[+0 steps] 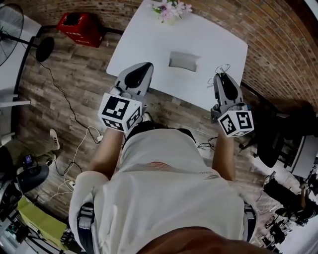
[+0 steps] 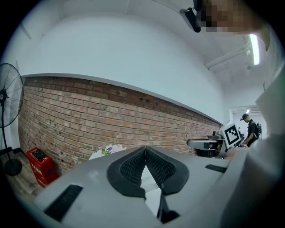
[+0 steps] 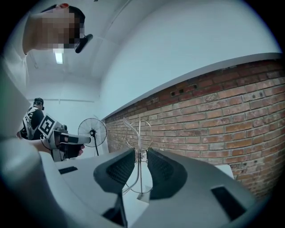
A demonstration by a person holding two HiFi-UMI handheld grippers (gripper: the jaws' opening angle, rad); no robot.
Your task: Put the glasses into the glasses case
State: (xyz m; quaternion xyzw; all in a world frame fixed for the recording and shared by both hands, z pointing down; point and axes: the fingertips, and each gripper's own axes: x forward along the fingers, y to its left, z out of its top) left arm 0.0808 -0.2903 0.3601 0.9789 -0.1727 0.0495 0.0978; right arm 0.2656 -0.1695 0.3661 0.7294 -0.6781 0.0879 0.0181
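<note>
Your right tool (image 1: 221,75) is closed on the thin wire-framed glasses (image 1: 222,68). In the right gripper view the frame (image 3: 139,133) stands upright between the two dark ribbed pads (image 3: 119,168). Its round wire lens rims rise above the tips of the right tool (image 3: 141,151) and a looped wire hangs below them. The jaws stand only narrowly apart, with the frame filling the gap.

Your left tool (image 1: 147,65) holds nothing. In the left gripper view its tips (image 2: 145,148) meet in a point, and only the pale surface shows below them.

The grey rectangular glasses case (image 1: 183,61) lies on the white tabletop (image 1: 149,44). It is ahead of both tools and between them: forward and to the left of the right tool, forward and to the right of the left tool, apart from each. The glasses are near the case but off to its right, and not touching it. In the head view both tools show at the near edge of the tabletop. A small bunch of pink and white flowers (image 1: 171,9) sits at the far edge, beyond the case.
</note>
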